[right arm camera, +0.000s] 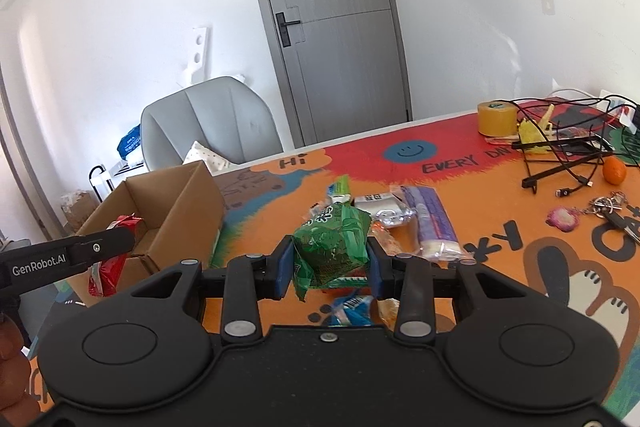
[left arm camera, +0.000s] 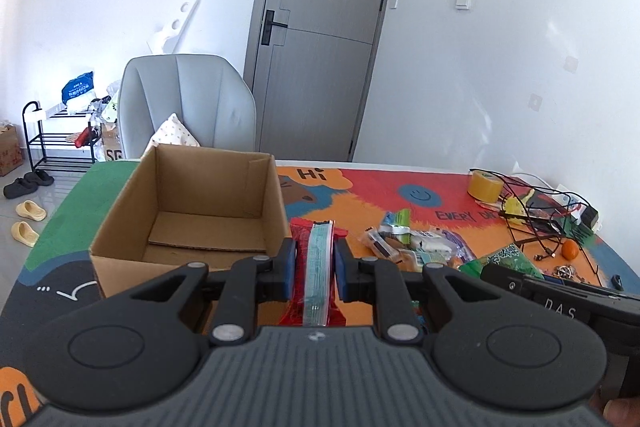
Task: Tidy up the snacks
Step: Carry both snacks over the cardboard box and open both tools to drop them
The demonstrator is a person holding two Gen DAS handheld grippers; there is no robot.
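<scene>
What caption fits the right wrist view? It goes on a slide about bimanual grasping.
Right gripper clamps a green snack packet above the table, cardboard box at left.

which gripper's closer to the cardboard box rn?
Left. The left gripper, holding a red packet, is beside the cardboard box; the right gripper hangs farther off above the snack pile.

Left gripper (left arm camera: 313, 264): angled downward, blue pads clamped on a red snack packet (left arm camera: 312, 267) held edge-on. Right gripper (right arm camera: 329, 259): angled downward, pads pinching a green snack packet (right arm camera: 332, 247); black fingers straight, side by side
</scene>
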